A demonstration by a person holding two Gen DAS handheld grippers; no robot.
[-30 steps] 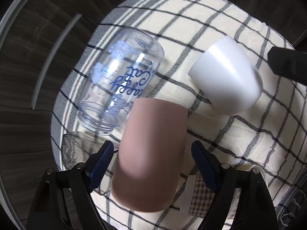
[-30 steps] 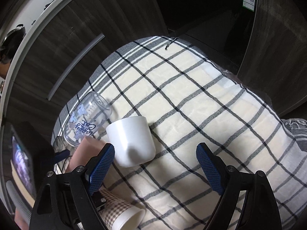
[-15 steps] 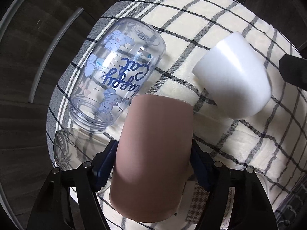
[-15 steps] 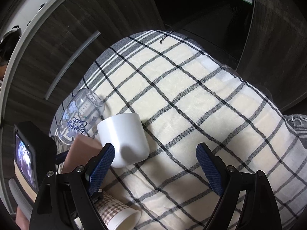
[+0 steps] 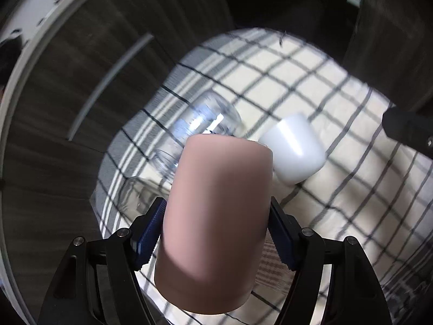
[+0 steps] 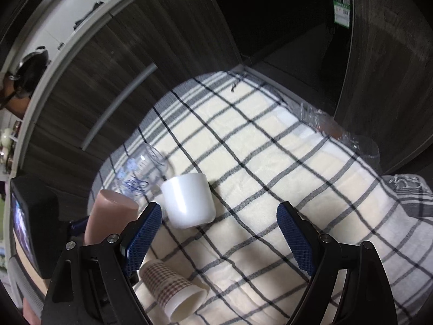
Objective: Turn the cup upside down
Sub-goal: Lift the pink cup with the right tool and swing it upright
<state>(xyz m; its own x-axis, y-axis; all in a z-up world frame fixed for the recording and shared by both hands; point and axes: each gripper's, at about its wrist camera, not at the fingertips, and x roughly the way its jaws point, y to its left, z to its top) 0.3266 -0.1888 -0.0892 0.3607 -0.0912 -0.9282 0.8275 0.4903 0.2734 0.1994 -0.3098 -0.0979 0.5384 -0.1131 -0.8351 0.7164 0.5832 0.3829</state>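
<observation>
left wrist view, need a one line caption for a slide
Left gripper clamps a pink cup above a checked cloth, clear and white cups behind.

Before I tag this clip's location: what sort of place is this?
Probably a home kitchen: dark cabinets with bar handles, a pan on the counter, and cups on a checked cloth.

A matte dusty-pink cup [image 5: 216,216] (plain, handleless, cylindrical) is held clear of the checked cloth [image 5: 338,203] at its near left edge, tilted, its flat closed end facing up and away, its rounded lower end nearest.
</observation>
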